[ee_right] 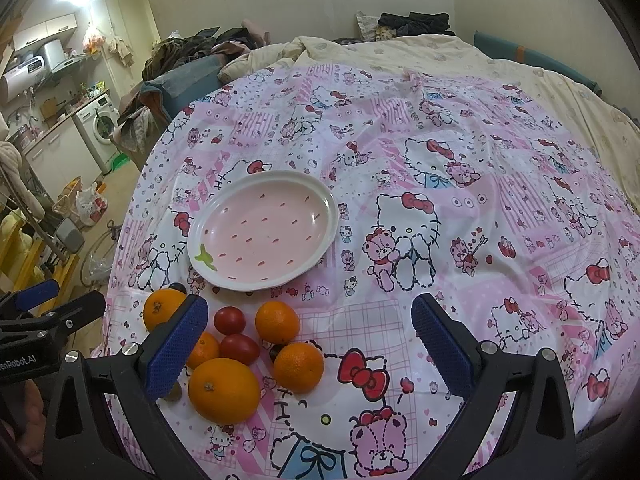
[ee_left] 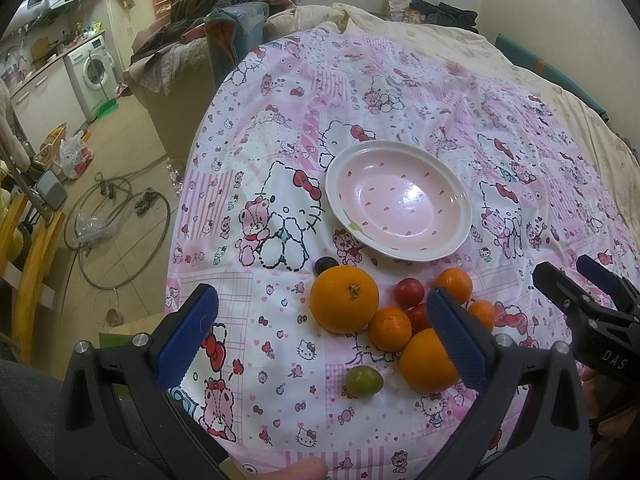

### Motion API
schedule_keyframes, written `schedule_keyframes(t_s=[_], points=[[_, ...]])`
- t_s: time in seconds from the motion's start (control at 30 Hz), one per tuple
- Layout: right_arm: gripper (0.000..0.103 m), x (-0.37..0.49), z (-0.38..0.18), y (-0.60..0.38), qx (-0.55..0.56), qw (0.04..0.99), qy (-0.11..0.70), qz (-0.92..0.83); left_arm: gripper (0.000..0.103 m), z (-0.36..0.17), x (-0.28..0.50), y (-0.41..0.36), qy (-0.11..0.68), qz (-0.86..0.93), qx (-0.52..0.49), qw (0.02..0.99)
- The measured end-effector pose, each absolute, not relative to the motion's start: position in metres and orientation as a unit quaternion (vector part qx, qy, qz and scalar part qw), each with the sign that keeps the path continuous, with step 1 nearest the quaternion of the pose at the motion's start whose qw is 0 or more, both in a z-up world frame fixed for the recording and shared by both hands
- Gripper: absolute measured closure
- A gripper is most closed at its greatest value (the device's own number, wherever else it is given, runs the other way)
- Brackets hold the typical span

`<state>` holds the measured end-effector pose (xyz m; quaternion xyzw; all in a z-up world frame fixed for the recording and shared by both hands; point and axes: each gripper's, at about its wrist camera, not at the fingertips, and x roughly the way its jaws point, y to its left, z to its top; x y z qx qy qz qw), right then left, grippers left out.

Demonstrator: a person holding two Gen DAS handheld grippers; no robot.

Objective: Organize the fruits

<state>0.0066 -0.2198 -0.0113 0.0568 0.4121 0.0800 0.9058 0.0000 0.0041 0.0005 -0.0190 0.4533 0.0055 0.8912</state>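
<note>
Starting the sort, nothing is gripped yet: the left hand-held gripper is held with jaws wide apart above the near edge of the fruit pile, and the right hand-held gripper is likewise spread wide, empty, just right of the pile. The plate is empty and lies on the printed cloth over the bed, just beyond the fruit.

The step in hand is judged to be the first pick. A fruit at the pile's edge is best taken first, so neighbours are not knocked and set rolling. The big orange at the left edge is free on its outer side; it should be straddled at its widest part and closed on gently. The bedding is soft, so hard downward pressing is to be avoided. The plate is shallow, so fruit should be set low in the middle, not dropped.

Fruit seen: a second large orange partly hidden behind the left gripper's right finger, three small mandarins, two red tomatoes, a green plum-like fruit slightly apart at the near side, and a dark grape-like one touching the big orange's far side. All are clustered tight, most touching. Skins look smooth and round, so slipping is likely if gripped off-centre.
</note>
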Motion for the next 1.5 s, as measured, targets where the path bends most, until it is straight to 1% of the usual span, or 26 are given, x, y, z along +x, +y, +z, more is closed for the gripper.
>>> schedule_keyframes(t_s=[0.83, 0.93, 1.1, 1.17, 1.2, 1.23, 1.33, 1.47, 1.5], points=[[0.0, 0.006, -0.014, -0.219, 0.06, 0.904, 0.415, 0.081, 0.0, -0.001, -0.001, 0.005, 0.456, 0.007, -0.018, 0.89], [0.0, 0.009, -0.017, -0.223, 0.075, 0.898, 0.425, 0.087, 0.0, -0.002, 0.0, 0.006, 0.458, 0.008, -0.02, 0.889], [0.0, 0.026, -0.036, -0.25, 0.145, 0.863, 0.478, 0.077, 0.0, -0.005, 0.0, 0.009, 0.462, 0.017, -0.027, 0.886], [0.002, 0.036, -0.05, -0.258, 0.166, 0.84, 0.511, 0.068, 0.0, -0.006, -0.001, 0.009, 0.464, 0.018, -0.028, 0.885], [0.005, 0.04, -0.057, -0.26, 0.177, 0.829, 0.526, 0.071, 0.0, -0.006, 0.001, 0.009, 0.466, 0.018, -0.029, 0.884], [0.013, 0.044, -0.065, -0.261, 0.192, 0.813, 0.545, 0.077, 0.0, -0.006, 0.001, 0.009, 0.467, 0.019, -0.029, 0.883], [0.023, 0.051, -0.09, -0.255, 0.228, 0.765, 0.593, 0.102, 0.0, -0.007, 0.002, 0.009, 0.471, 0.019, -0.032, 0.881], [0.026, 0.051, -0.107, -0.237, 0.223, 0.743, 0.619, 0.126, 0.0, -0.009, 0.003, 0.01, 0.476, 0.021, -0.033, 0.879], [0.028, 0.051, -0.11, -0.232, 0.224, 0.738, 0.623, 0.131, 0.0, -0.009, 0.003, 0.01, 0.477, 0.022, -0.032, 0.878]])
